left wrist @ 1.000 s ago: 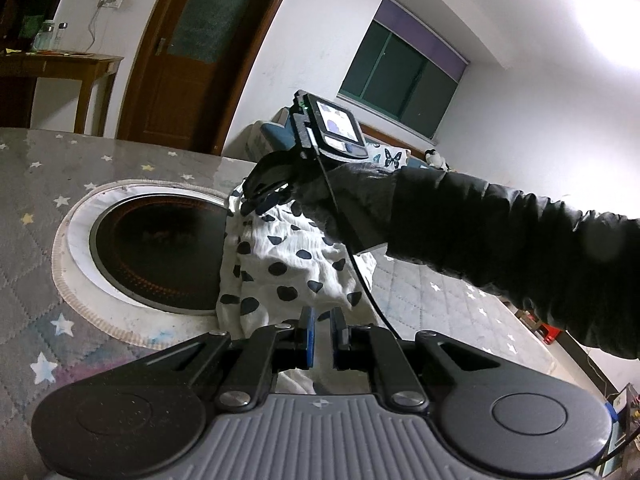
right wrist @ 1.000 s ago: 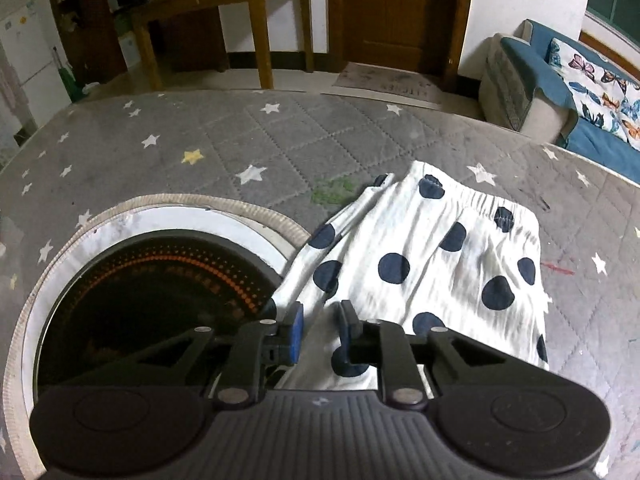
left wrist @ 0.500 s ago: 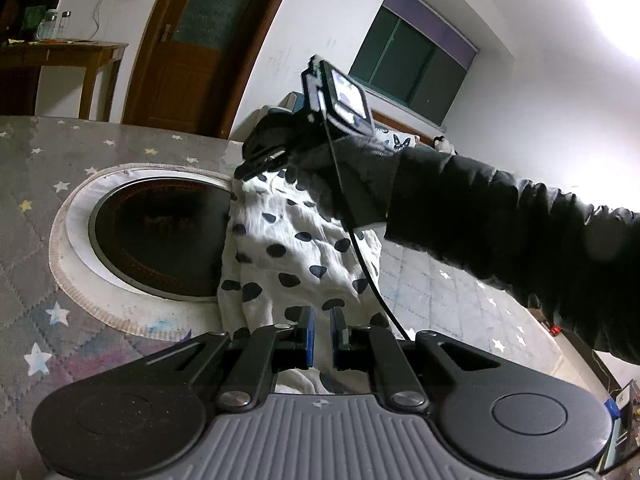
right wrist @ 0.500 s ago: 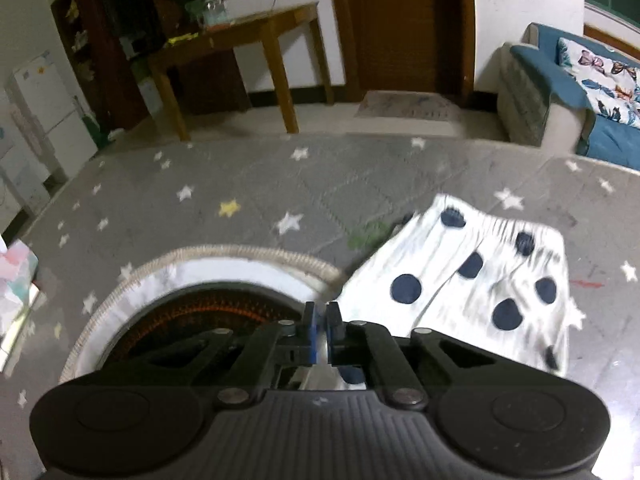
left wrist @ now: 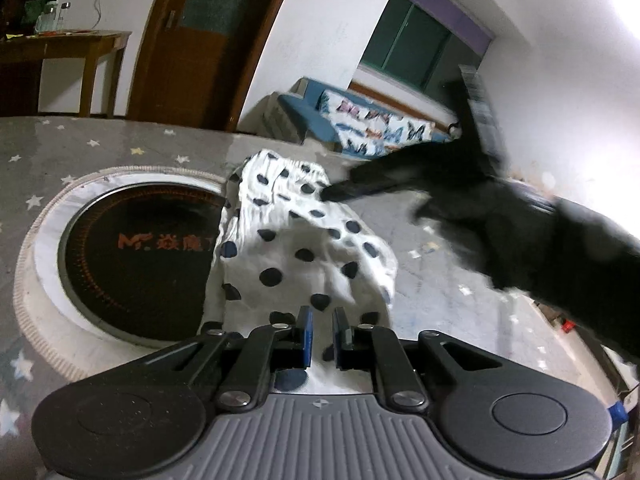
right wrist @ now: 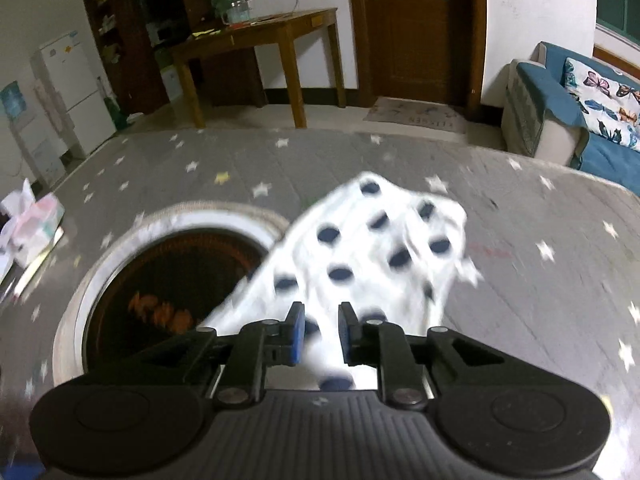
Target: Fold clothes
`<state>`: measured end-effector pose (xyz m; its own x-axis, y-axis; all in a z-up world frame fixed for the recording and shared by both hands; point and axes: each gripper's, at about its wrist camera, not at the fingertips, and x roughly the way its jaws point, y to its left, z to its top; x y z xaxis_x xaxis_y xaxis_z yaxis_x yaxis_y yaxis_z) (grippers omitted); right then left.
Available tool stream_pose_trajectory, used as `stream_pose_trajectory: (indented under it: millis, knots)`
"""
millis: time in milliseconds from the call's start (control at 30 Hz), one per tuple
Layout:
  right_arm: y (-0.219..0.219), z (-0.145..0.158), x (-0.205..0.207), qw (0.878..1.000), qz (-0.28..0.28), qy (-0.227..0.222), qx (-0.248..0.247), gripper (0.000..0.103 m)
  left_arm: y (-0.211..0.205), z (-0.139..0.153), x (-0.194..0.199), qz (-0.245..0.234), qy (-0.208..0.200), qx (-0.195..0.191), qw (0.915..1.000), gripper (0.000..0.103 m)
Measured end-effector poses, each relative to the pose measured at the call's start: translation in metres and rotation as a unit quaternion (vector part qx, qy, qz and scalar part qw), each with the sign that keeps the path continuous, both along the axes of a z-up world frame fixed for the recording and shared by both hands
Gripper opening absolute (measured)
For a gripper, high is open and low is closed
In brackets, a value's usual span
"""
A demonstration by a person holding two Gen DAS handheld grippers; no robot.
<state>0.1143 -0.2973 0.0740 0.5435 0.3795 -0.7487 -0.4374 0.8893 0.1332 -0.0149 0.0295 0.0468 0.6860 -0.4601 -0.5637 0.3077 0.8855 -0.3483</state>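
A white garment with dark blue dots lies bunched on the grey star-patterned table, beside a round black cooktop. My left gripper sits at its near edge, jaws a narrow gap apart, with cloth between them. The right gripper, blurred in a black-gloved hand, is over the garment's far part in the left wrist view. In the right wrist view the garment is blurred and folded over itself, and my right gripper has its jaws parted with cloth seen between them.
The round black cooktop with a white rim is set into the table left of the garment. A tissue pack lies at the table's left edge. A wooden side table, a door and a blue sofa stand beyond.
The right gripper, shut on the cloth half a second ago, has carried the far part over toward the right and its jaws have parted. The garment is now bunched rather than stretched out.
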Motion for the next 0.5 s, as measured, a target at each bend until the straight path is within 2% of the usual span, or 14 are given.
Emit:
stream_pose_trajectory:
  millis: [233,367,467,500]
  knots:
    - [-0.038,-0.025,-0.035,1.0,0.002,0.005,0.029,0.018,0.0,-0.028,0.018,0.02,0.04,0.042,0.9981,0.011]
    - [-0.065,-0.028,-0.053,0.997,-0.014,-0.01,0.078,0.018,0.011,-0.034,0.016,0.03,0.049,0.043,0.9974,0.01]
    - [-0.086,-0.026,-0.063,0.994,-0.031,-0.019,0.104,0.022,0.013,-0.029,0.014,0.033,0.045,0.045,0.9974,0.01]
    - [-0.091,-0.028,-0.065,0.994,-0.033,-0.019,0.104,0.027,0.013,-0.027,0.014,0.033,0.044,0.043,0.9975,0.01]
